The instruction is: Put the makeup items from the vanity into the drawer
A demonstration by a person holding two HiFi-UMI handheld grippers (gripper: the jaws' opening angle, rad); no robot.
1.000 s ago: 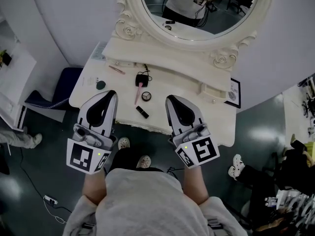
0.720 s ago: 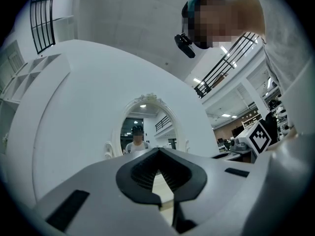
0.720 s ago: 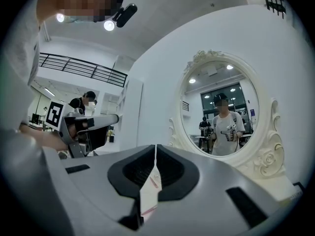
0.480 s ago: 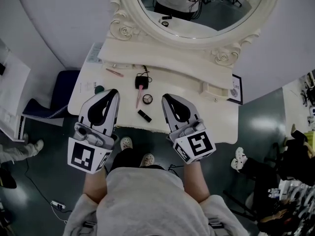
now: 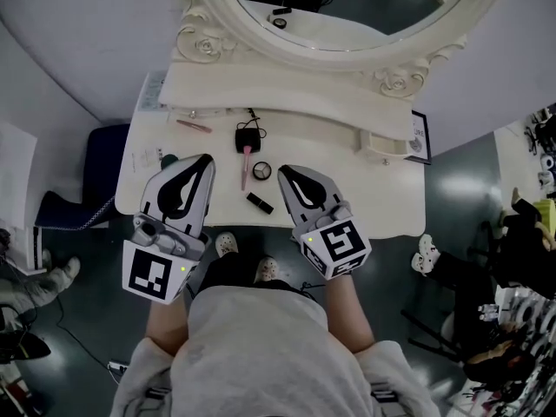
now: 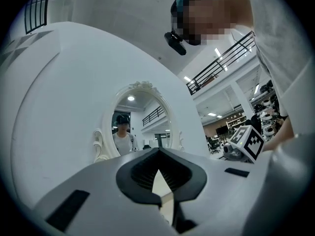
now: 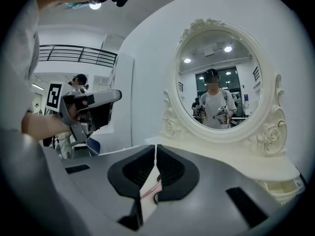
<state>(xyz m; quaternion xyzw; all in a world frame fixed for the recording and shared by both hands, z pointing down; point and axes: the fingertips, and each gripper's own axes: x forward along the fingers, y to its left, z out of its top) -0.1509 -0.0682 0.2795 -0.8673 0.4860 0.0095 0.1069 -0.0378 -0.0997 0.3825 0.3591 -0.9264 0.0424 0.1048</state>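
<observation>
**Both claws closed, makeup sitting out on the worktop**

The left claw (image 5: pixel 206 158) is closed on nothing, pointing to 12 at the worktop (image 5: pixel 365 176). Between the claws lie the pink brush (image 5: pixel 246 165), the compact (image 5: pixel 261 171) at its 3 o'clock and the lipstick (image 5: pixel 259 202) at its 5. The right claw (image 5: pixel 283 171) is closed too, empty.

head: steeply down over vanity (image 5: pixel 339 156) | both gripper views: low, level, facing mirror (image 7: pixel 221 82) | shared: mirror
</observation>
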